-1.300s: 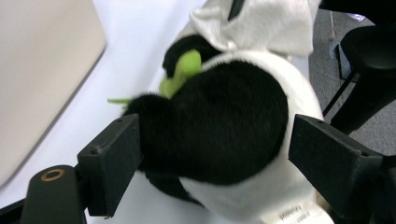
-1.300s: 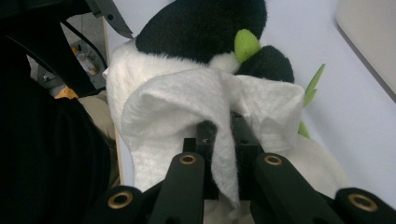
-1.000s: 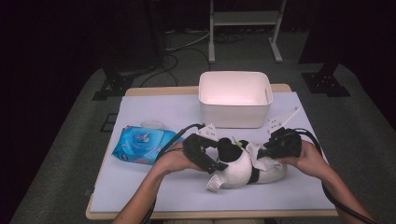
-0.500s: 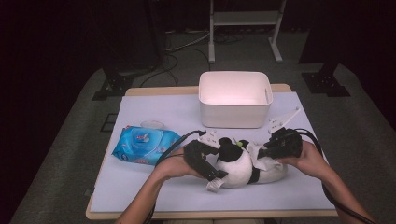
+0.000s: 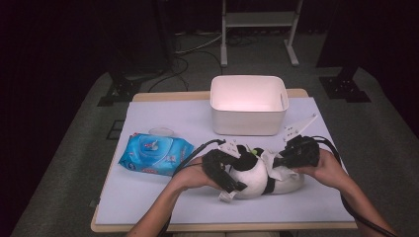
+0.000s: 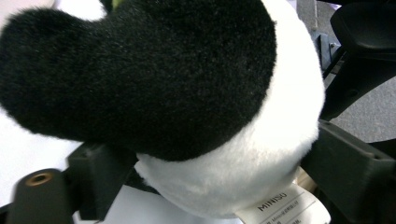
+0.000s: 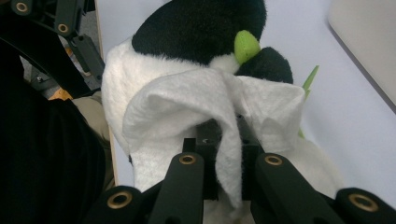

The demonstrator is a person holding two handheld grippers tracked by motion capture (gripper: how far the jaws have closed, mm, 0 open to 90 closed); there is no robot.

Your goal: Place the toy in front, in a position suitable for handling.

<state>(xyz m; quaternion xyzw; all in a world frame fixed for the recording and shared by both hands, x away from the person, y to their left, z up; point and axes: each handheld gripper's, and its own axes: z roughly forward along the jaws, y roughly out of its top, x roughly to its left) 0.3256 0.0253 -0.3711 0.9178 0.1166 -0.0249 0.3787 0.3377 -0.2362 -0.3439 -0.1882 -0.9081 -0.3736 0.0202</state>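
Panda plush toy [image 5: 252, 173] lies on white table mat [image 5: 163, 197], in front of white bin [image 5: 248, 104], between both grippers. Left gripper [image 5: 225, 175] clamped around plush body, jaws pressing both sides. Right gripper [image 5: 276, 162] closed on white wipe [image 7: 224, 121], wipe draped against plush. Blue wipes pack [image 5: 155, 154] lies left of plush, well apart from bin.

Panda plush [image 6: 196, 116] cut off by the top and left edges of the left gripper view, face out of sight. Label [image 6: 280, 207] clipped at the bottom, small print unreadable. Wipe [image 7: 219, 121] draped over the right gripper [image 7: 229, 168], fingertips hidden beneath.
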